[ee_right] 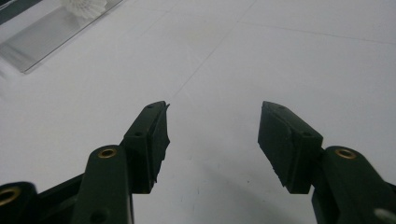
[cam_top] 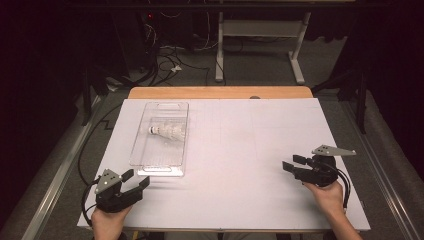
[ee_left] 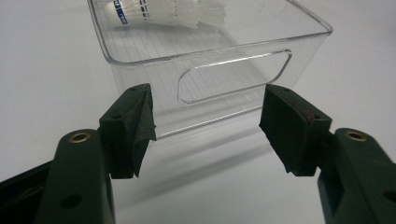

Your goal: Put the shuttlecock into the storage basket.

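The table (cam_top: 235, 165) was covered with a white sheet, and a strip of bare wood (cam_top: 220, 92) showed along its far edge. Around it the room was dark: grey floor, tangled cables (cam_top: 167, 60) behind the table, and the white legs of another desk (cam_top: 260, 45) farther back.

A clear plastic bin (cam_top: 161, 140) stood on the left part of the sheet, with a white shuttlecock (cam_top: 167, 131) lying on its side inside it, toward the far end. The left gripper (cam_top: 134, 181) was just beside the near end of the bin, its jaws wide apart and holding nothing; in the left gripper view the bin's handle cutout (ee_left: 233, 77) was seen between them. The right gripper (cam_top: 292, 164) was well apart from the bin, at the right side of the table, also wide open and empty, pointing toward the left.
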Motion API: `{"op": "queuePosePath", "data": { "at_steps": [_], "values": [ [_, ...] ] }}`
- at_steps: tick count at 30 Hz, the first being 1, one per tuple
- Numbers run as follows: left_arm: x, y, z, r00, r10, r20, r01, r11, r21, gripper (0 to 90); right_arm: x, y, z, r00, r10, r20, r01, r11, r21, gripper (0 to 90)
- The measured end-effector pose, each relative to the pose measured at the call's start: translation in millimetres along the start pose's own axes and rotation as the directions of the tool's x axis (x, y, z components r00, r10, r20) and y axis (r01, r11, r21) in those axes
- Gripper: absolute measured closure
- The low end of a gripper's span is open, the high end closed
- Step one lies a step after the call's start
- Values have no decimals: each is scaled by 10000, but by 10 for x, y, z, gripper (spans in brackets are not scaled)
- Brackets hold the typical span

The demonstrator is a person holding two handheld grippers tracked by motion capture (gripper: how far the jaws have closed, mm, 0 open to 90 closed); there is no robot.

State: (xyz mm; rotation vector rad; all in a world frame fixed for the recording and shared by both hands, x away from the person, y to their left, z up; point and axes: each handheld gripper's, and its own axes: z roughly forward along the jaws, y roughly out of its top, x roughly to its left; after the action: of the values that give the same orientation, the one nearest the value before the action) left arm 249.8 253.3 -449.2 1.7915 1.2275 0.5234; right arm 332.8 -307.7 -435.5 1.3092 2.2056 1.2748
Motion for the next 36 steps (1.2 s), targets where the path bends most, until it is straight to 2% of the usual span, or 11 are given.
{"op": "queuePosePath", "data": {
  "at_steps": [22,29,36],
  "values": [
    [2,0,0,10000,-26,-22,26,10000,8,358,-16,-184,-113,9999,53,100,-48,9989,-469,395],
    [8,0,2,10000,-40,-13,40,10000,25,358,16,-229,-132,9995,-259,207,271,9979,-585,378],
    [10,0,2,10000,-68,-26,68,10000,24,358,15,-274,-170,9997,-213,154,224,9966,-790,358]
  ]
}}
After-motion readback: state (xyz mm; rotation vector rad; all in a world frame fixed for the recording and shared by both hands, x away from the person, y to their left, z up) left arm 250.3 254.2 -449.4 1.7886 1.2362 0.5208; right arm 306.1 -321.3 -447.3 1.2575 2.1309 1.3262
